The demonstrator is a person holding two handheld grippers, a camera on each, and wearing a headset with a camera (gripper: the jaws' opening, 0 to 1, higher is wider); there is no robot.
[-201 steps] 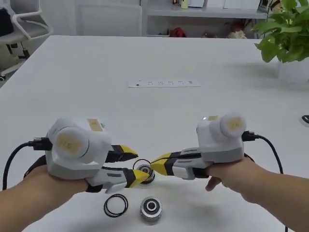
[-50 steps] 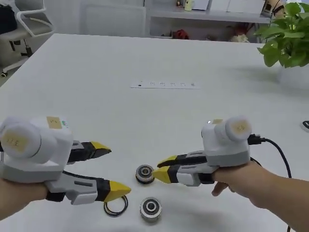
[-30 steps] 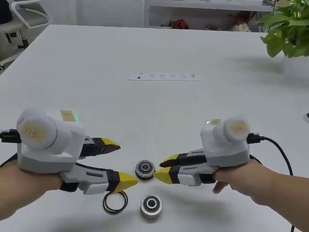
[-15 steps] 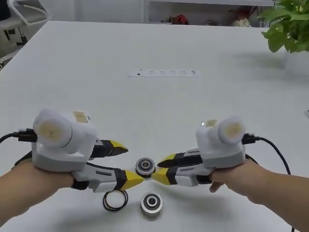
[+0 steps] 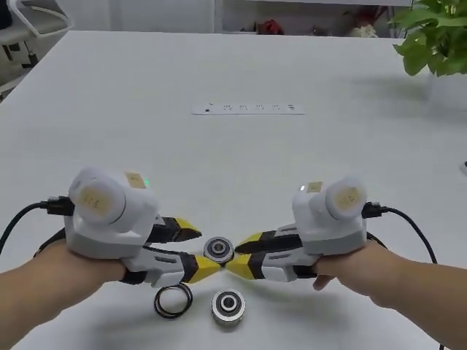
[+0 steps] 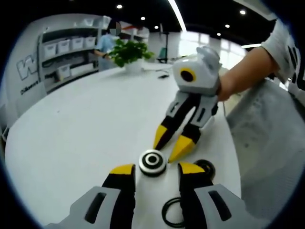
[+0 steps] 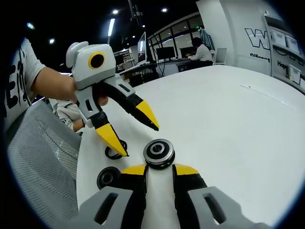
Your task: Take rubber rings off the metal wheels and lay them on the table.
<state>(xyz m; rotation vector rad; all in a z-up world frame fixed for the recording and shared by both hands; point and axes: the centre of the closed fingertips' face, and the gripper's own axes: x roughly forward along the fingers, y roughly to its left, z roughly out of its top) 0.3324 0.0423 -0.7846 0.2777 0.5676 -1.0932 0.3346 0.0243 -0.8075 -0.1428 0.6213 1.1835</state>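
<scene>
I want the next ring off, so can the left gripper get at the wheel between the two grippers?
Probably yes. The left gripper stands open right in front of the wheel, with nothing between them. The right gripper points at it from the far side, so it might crowd the grasp.

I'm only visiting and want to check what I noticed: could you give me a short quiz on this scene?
1. True or false: the black rubber rings lie flat on the table, not on a wheel.
2. How many metal wheels are on the table? A one, B two, C four.
3. What sits between the tips of the left gripper and the right gripper?
Key: 1 true; 2 B; 3 a metal wheel.
</scene>
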